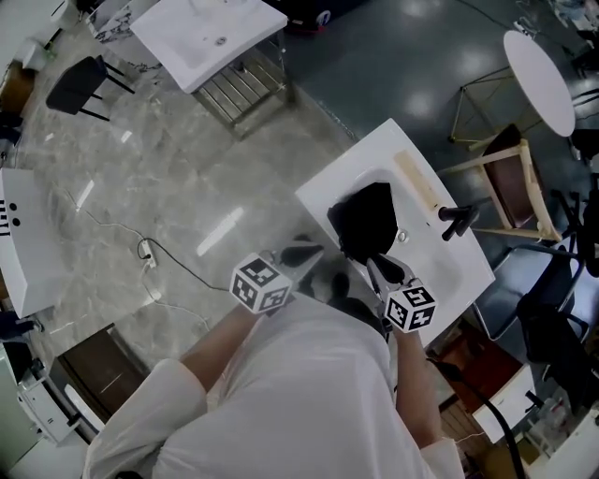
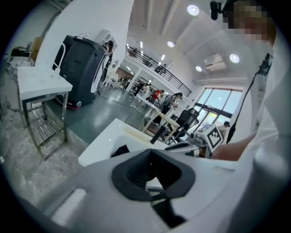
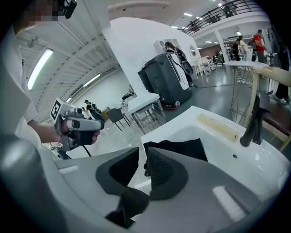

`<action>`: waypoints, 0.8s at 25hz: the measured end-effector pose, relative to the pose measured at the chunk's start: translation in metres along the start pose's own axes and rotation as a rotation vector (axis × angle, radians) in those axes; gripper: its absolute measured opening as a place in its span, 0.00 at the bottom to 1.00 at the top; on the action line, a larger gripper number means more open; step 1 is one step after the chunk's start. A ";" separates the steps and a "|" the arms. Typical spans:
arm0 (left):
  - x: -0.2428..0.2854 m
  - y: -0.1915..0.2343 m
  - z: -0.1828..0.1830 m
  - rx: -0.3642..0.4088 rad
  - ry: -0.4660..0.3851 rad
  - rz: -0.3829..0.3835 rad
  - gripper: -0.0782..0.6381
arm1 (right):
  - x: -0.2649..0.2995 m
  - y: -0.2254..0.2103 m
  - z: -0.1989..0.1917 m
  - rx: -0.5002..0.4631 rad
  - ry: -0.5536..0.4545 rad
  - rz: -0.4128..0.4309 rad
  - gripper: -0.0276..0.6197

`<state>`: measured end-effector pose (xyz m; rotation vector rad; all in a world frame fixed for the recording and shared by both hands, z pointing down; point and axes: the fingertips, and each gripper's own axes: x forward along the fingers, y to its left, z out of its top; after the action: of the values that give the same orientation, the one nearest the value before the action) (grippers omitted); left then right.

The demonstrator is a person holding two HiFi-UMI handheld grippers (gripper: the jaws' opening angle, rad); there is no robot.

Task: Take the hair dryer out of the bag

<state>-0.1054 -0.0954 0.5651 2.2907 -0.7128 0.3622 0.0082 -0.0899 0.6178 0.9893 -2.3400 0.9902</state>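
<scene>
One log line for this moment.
bag: in sink | left gripper: jaws shut, empty | right gripper: jaws apart, empty

Big open hall, prob. a showroom or test lab, not a home. High ceiling point(image 2: 154, 20) w/ round lights point(image 2: 193, 9), railed balcony point(image 2: 157, 70), tall windows point(image 2: 217, 103). Polished stone floor point(image 1: 159, 178) w/ loose cable point(image 1: 173, 257). White sink point(image 1: 360, 168) w/ black tap point(image 1: 459, 221), 2nd sink point(image 1: 208, 37) on metal stand, round table point(image 1: 540, 79), chair point(image 1: 80, 84). People point(image 2: 157, 96) standing about in bkgd.

Black bag point(image 3: 175, 149) in sink point(image 3: 254, 159); right gripper point(image 3: 142, 154) ajar
</scene>
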 end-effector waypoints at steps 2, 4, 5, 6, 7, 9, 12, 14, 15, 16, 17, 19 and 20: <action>0.004 0.006 -0.001 0.000 0.020 -0.019 0.11 | 0.013 -0.003 -0.004 -0.013 0.031 -0.017 0.16; 0.006 0.013 -0.003 -0.001 0.040 -0.036 0.11 | 0.026 -0.005 -0.009 -0.027 0.066 -0.030 0.19; 0.008 0.017 -0.004 -0.002 0.050 -0.046 0.11 | 0.034 -0.007 -0.013 -0.027 0.086 -0.032 0.21; 0.009 0.020 -0.004 -0.003 0.060 -0.055 0.11 | 0.041 -0.009 -0.018 -0.020 0.109 -0.034 0.24; 0.010 0.024 -0.004 -0.003 0.069 -0.065 0.11 | 0.048 -0.013 -0.024 -0.011 0.133 -0.038 0.31; 0.011 0.030 -0.004 -0.003 0.087 -0.083 0.11 | 0.059 -0.020 -0.034 -0.001 0.172 -0.062 0.35; 0.012 0.040 -0.003 0.004 0.106 -0.102 0.11 | 0.069 -0.030 -0.043 -0.002 0.209 -0.104 0.36; 0.010 0.047 -0.001 0.007 0.113 -0.109 0.11 | 0.073 -0.033 -0.044 -0.003 0.226 -0.128 0.31; 0.009 0.050 0.000 0.008 0.115 -0.112 0.11 | 0.075 -0.034 -0.044 0.001 0.231 -0.138 0.25; 0.008 0.052 0.001 0.007 0.116 -0.115 0.11 | 0.075 -0.035 -0.044 0.007 0.231 -0.146 0.19; 0.007 0.054 0.002 0.005 0.117 -0.119 0.11 | 0.076 -0.035 -0.043 0.013 0.230 -0.153 0.14; 0.005 0.057 0.003 0.006 0.120 -0.127 0.11 | 0.076 -0.036 -0.041 0.019 0.225 -0.163 0.10; 0.004 0.059 0.003 0.008 0.122 -0.132 0.11 | 0.077 -0.036 -0.039 0.022 0.223 -0.169 0.08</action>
<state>-0.1361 -0.1346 0.5971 2.2869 -0.4978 0.4388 -0.0125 -0.1129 0.7058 1.0103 -2.0333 1.0051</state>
